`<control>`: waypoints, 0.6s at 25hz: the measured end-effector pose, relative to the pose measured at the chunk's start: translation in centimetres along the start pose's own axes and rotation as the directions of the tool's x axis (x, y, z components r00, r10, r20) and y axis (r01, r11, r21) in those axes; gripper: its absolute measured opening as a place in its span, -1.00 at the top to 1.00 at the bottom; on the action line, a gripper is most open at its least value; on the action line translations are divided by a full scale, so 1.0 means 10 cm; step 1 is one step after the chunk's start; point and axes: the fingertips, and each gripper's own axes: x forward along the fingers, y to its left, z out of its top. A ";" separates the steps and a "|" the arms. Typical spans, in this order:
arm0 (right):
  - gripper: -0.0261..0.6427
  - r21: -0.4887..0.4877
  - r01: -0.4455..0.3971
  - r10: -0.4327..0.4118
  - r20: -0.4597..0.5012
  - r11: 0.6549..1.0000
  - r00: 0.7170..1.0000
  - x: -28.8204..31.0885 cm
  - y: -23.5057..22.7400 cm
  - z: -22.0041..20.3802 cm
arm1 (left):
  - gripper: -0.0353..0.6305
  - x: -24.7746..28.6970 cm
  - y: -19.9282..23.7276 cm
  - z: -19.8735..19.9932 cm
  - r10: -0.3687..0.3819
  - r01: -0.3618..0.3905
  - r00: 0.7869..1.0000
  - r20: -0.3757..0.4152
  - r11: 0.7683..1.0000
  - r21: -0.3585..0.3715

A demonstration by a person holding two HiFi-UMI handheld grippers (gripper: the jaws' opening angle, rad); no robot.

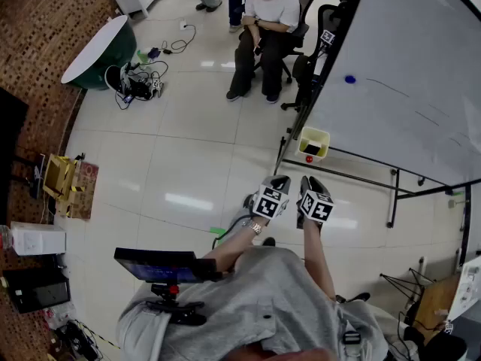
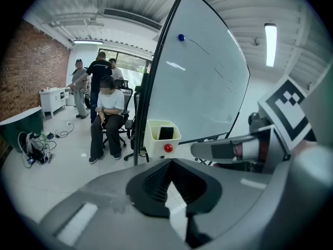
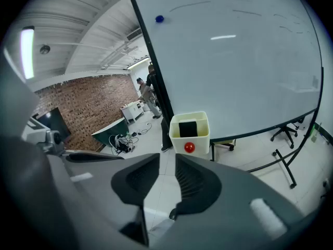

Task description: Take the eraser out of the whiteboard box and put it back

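Note:
A pale yellow box [image 1: 313, 143] with a red magnet [image 3: 189, 147] on its front hangs at the whiteboard's [image 1: 406, 89] lower left corner. The black eraser [image 3: 188, 127] stands inside it and also shows in the left gripper view as the eraser [image 2: 166, 133] in the box [image 2: 155, 139]. Both grippers hover side by side above the floor, well short of the box and pointing at it. My left gripper [image 2: 170, 161] has its tips together and holds nothing. My right gripper [image 3: 167, 158] keeps a narrow gap with nothing in it. In the head view the left gripper [image 1: 275, 190] is beside the right gripper [image 1: 311, 194].
The whiteboard's black stand legs [image 1: 353, 175] run across the floor under the box. A person sits on an office chair [image 1: 263, 28] behind it, and others stand further back. Cables [image 1: 139, 81] and a green tub [image 1: 98, 51] lie far left. A blue magnet [image 1: 349, 79] sticks to the board.

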 end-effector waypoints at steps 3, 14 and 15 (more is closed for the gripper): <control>0.27 -0.019 0.015 -0.015 -0.025 1.000 1.000 0.43 -0.03 0.31 | 0.88 0.19 0.36 0.29 -0.012 0.013 1.000 -0.003 1.000 0.028; 0.01 -0.019 0.195 -0.195 -0.094 0.981 0.976 1.19 -0.37 0.73 | 0.88 0.75 1.17 1.11 -0.101 0.101 0.995 -0.004 0.994 0.050; -0.01 -0.032 0.204 -0.207 -0.106 0.978 0.973 1.21 -0.41 0.72 | 0.88 0.79 1.13 1.13 -0.115 0.116 0.993 -0.008 0.992 0.055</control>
